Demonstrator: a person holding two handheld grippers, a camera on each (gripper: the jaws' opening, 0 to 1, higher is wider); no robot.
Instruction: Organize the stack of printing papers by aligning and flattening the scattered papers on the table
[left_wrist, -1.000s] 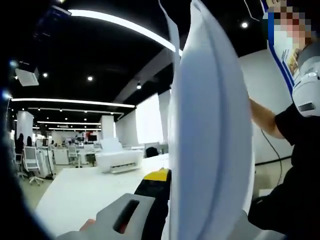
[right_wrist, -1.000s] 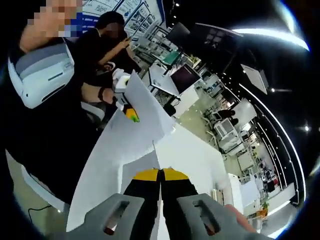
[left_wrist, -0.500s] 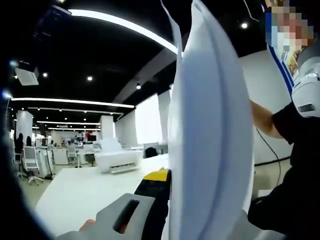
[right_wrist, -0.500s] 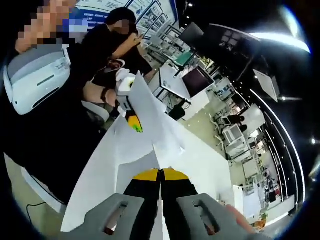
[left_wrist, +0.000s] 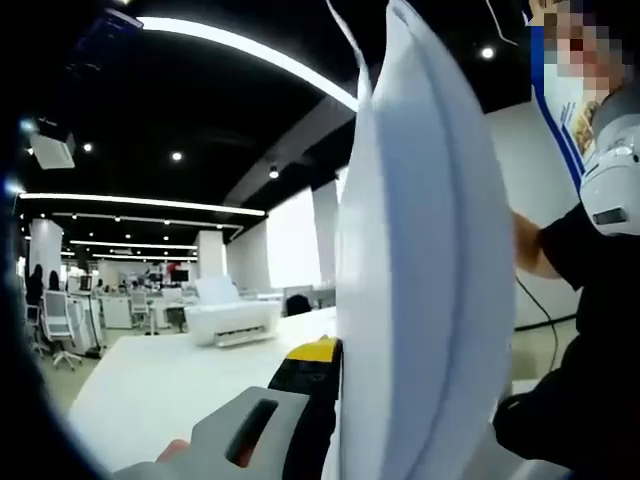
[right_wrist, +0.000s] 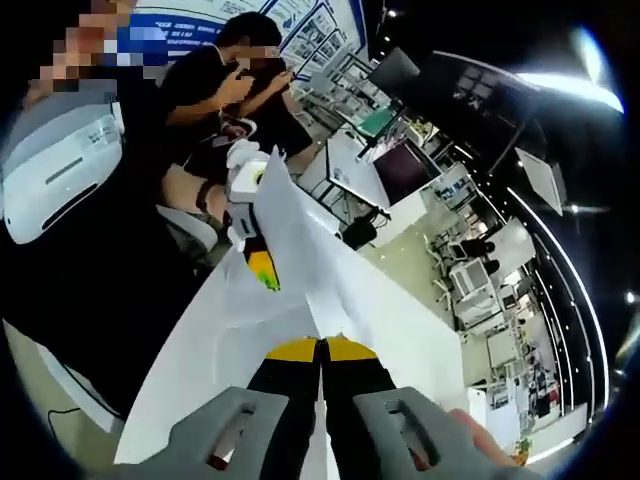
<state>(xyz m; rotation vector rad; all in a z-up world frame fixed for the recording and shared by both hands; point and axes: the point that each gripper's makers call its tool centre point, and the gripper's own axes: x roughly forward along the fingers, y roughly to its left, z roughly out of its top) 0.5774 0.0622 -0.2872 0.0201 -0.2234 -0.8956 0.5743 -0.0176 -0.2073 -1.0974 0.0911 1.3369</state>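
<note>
Both tongs are clamped on the bowed stack of white printing papers (left_wrist: 420, 260): left tongs (left_wrist: 335, 400) bottom-centre, right tongs (right_wrist: 322, 365) too, above the white desk (left_wrist: 170, 385).

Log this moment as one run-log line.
left gripper: shut on paper stack | right gripper: shut on paper stack | stack: lifted, on edge | table: below

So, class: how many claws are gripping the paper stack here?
2. The right claw is shut on the paper stack at its near edge; the left claw clamps the far edge. Other holders may be hidden.
</note>
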